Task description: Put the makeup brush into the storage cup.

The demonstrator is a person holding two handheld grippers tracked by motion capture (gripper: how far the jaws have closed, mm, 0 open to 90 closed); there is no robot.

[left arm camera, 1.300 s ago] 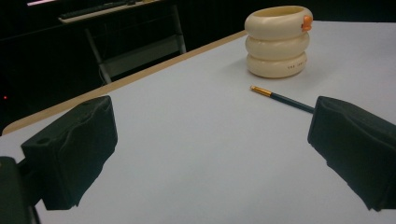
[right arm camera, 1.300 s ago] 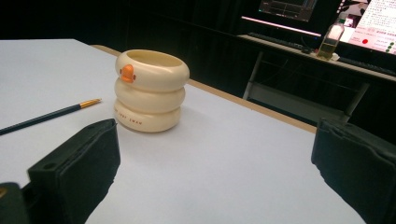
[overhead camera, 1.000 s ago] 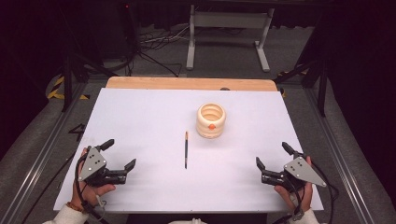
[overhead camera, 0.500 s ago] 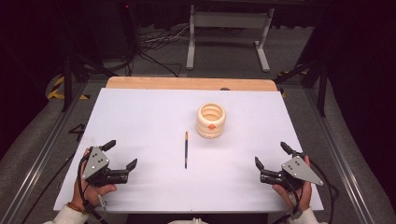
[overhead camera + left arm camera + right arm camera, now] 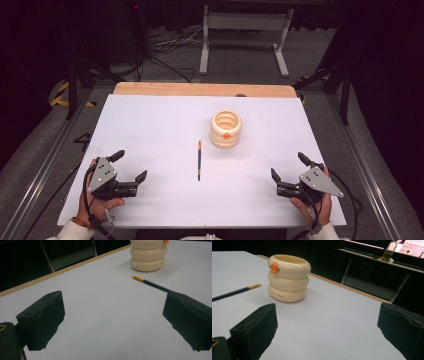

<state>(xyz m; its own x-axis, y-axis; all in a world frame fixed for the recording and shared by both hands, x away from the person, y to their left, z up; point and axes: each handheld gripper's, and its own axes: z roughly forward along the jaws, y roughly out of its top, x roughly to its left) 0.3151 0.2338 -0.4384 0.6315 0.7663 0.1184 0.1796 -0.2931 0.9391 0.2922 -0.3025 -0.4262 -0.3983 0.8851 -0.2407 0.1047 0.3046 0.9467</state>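
The work looks to be at its very start: both grippers rest low near the bottom edge of the white table [image 5: 150, 125], holding nothing. The left gripper [image 5: 129, 167] sits at the lower left of the high view with its jaws spread wide; the right gripper [image 5: 289, 166] sits at the lower right, jaws likewise apart.

The pencil [image 5: 199, 160] lies flat at the centre of the frame, lengthwise, its gold end toward the far side. Just beyond it and slightly right stands the cup [image 5: 226, 129], a cream holder of three stacked rings with a small orange beak, upright and apart from the pencil. In the left gripper view the pencil's near part seems to pass behind one jaw, though that is likely only the angle.

The likely step is reaching for the pencil. That calls for one gripper to travel inward, lower its jaws astride the thin shaft and close squarely, since so slim a thing may roll.
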